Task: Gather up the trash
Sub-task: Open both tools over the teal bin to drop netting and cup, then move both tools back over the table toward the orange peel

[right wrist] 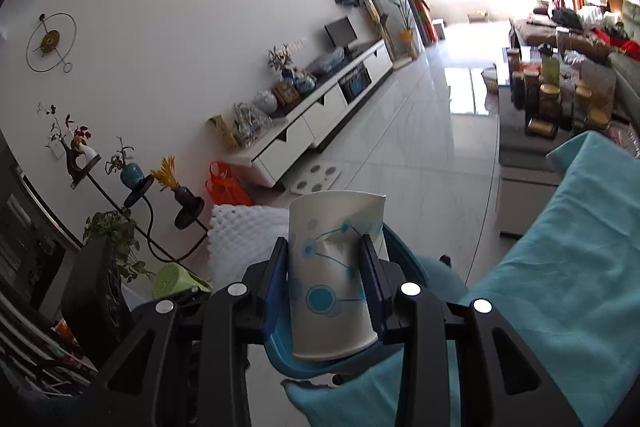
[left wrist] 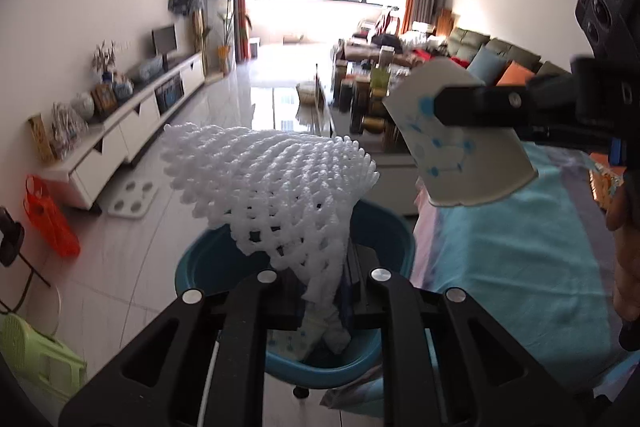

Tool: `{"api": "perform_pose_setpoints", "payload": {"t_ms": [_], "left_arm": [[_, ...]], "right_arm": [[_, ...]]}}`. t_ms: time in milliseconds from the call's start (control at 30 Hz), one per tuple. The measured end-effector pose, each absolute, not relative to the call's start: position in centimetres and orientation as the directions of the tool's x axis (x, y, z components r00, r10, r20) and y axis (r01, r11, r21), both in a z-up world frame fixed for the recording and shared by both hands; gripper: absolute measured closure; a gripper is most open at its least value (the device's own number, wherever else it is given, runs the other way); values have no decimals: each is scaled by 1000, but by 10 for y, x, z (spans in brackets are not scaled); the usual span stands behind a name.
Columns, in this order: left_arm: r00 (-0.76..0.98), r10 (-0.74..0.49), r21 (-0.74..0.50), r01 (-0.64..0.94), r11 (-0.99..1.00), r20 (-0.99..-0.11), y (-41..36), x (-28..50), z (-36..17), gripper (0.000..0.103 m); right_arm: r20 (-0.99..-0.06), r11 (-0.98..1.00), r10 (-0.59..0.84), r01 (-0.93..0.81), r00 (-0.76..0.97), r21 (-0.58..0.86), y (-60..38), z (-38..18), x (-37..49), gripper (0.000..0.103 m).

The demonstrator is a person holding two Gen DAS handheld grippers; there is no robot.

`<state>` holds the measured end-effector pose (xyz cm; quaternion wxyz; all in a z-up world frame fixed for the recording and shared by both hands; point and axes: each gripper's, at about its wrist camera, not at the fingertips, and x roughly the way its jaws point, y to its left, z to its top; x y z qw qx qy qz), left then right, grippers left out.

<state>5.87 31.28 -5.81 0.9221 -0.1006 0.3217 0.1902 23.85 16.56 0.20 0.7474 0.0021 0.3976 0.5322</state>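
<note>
My left gripper is shut on a white foam fruit net and holds it above a blue plastic bin. Some trash lies in the bin's bottom. My right gripper is shut on a squashed white paper cup with blue dots, held over the bin. In the left wrist view the right gripper shows at upper right with the cup. The foam net shows left of the cup in the right wrist view.
A table with a teal cloth stands right of the bin. A white TV cabinet runs along the left wall. An orange basket, a green stool and a white scale are on the tiled floor. A cluttered coffee table stands ahead.
</note>
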Motion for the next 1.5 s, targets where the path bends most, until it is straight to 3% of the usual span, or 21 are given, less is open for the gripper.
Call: {"api": "perform_pose_setpoints", "payload": {"t_ms": [167, 233, 300, 400, 467, 500, 633, 767, 967, 1167, 1500], "left_arm": [[663, 235, -118, -442, 889, -710, 335, 68, -93, 84], [660, 222, -135, -444, 886, -718, 336, 72, -100, 78], [654, 227, -135, -455, 880, -722, 336, 75, -103, 59], [650, 224, -141, -459, 877, -726, 334, 77, -104, 48], [652, 232, -136, -463, 876, -722, 334, 75, -103, 33], [653, 240, -131, -466, 875, -719, 333, 74, -103, 28], [651, 281, -90, -476, 875, -705, 330, 66, -97, 15], [661, 312, -63, -478, 876, -682, 320, 64, -82, 5], [645, 376, -10, -511, 860, -665, 304, 86, -53, 5], [652, 388, 12, -503, 864, -652, 286, 115, -24, 5], [699, 351, 59, -405, 912, -623, 214, 153, 1, 5]], "right_arm": [[-654, 451, 755, -760, 45, 468, 204, -25, 252, 69], [-676, 463, 737, -750, 28, 473, 217, -33, 253, 69], [-695, 467, 719, -741, 0, 483, 230, -44, 256, 69], [-723, 485, 690, -729, -20, 483, 240, -56, 257, 66], [-733, 497, 680, -716, -30, 490, 244, -62, 258, 46], [-732, 499, 680, -715, -28, 490, 243, -63, 261, 46], [-728, 510, 686, -703, -14, 495, 234, -61, 259, 45], [-688, 500, 725, -709, 29, 497, 209, -45, 257, 36], [-618, 542, 763, -709, 191, 451, 143, -10, 258, 18], [-563, 608, 754, -686, 339, 400, 74, 15, 258, 7], [-500, 678, 725, -618, 474, 398, -33, 28, 248, 7]]}}
